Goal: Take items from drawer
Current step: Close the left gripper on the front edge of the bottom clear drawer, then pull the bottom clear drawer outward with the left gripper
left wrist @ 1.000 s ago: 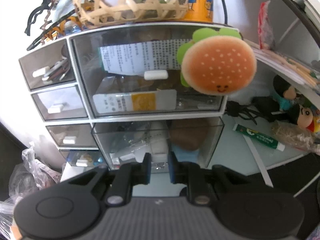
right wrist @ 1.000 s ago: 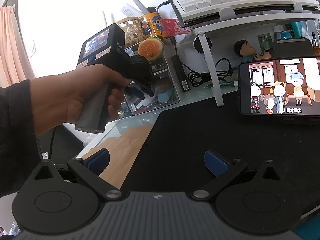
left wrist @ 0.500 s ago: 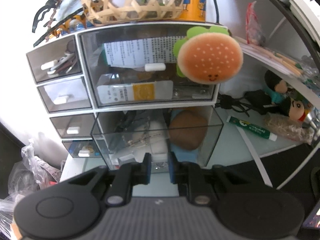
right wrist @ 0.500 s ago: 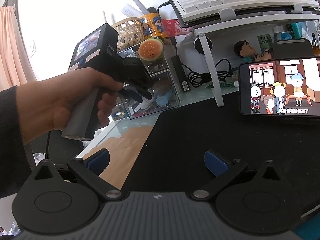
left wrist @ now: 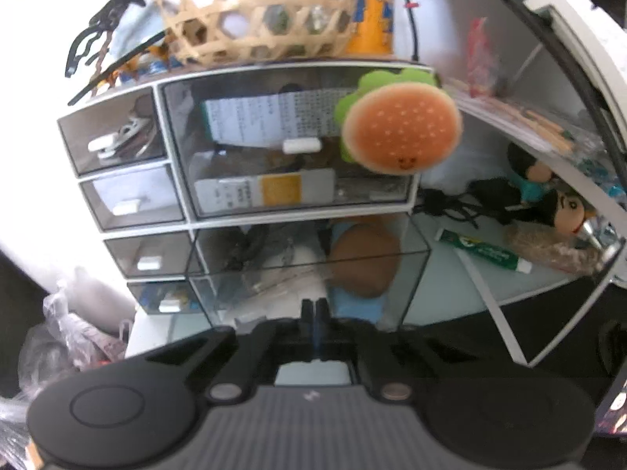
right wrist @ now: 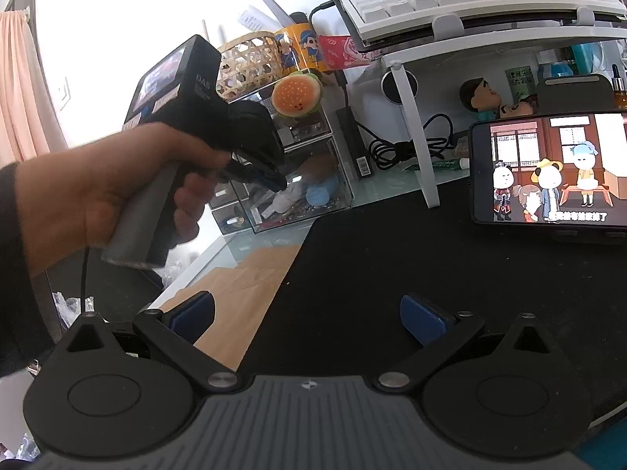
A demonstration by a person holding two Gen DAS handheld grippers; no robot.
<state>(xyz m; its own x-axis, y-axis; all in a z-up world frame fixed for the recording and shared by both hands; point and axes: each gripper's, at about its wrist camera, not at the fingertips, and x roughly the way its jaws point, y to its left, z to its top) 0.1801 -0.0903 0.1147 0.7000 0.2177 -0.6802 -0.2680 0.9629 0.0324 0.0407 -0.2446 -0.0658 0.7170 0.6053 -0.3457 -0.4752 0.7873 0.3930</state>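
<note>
A small drawer cabinet (left wrist: 184, 180) stands on the desk, and its lower clear drawer (left wrist: 411, 270) is pulled out. Inside lie a brown pouch (left wrist: 364, 262), something blue (left wrist: 352, 307) and white clutter (left wrist: 282, 270). My left gripper (left wrist: 313, 309) is shut, with its fingertips at the drawer's front wall; whether it pinches the handle is hidden. In the right wrist view the left gripper (right wrist: 270, 182) sits at the open drawer (right wrist: 309, 199). My right gripper (right wrist: 307, 317) is open and empty, low over the black mat (right wrist: 392, 266).
A burger plush (left wrist: 399, 133) hangs on the cabinet's upper right. A woven basket (left wrist: 254, 11) sits on top. A toothpaste tube (left wrist: 482, 250) and dolls (left wrist: 556, 203) lie right of the drawer. A phone (right wrist: 548, 168) and keyboard shelf (right wrist: 470, 0) stand to the right.
The lower drawer has slid further out towards me as my left gripper drew back. Its fingers have closed from a small gap to shut. The right gripper has not moved.
</note>
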